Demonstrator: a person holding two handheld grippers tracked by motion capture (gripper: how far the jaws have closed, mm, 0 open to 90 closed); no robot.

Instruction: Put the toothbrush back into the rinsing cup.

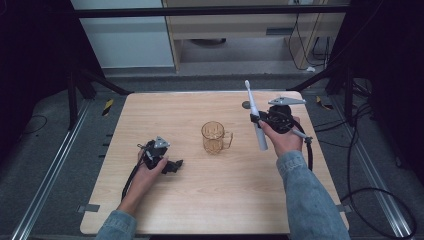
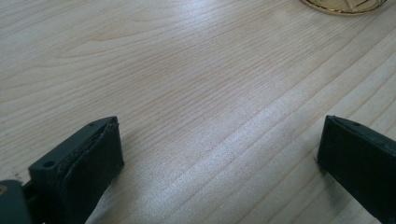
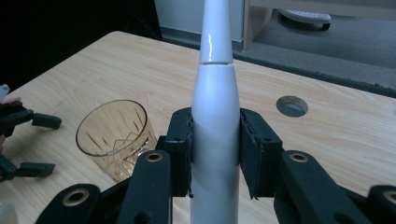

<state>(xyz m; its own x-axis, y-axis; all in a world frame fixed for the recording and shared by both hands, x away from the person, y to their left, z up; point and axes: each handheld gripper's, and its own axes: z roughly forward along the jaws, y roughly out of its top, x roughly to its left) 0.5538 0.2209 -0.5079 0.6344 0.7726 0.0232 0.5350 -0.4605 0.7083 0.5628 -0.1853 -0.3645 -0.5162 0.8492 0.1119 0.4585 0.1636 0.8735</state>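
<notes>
On the wooden table [image 1: 210, 195], near its middle, stands an amber glass mug [image 1: 214, 137], upright, with its handle turned toward the person's right side. To the right of the mug, and a little beyond it, the right gripper [image 1: 257, 119] is raised off the tabletop with its jaws clamped on a white electric toothbrush [image 1: 256, 120]. From the right gripper view, both black pads [image 3: 181, 149] press the thick handle of the toothbrush [image 3: 215, 140], which stands nearly upright, brush end up. Left of the mug and nearer the person, well apart from it, the left gripper [image 1: 175, 165] sits low over the table; its jaws stand wide apart with nothing but bare wood between them. Beyond the toothbrush, a small round hole [image 1: 246, 105] is cut in the tabletop.
</notes>
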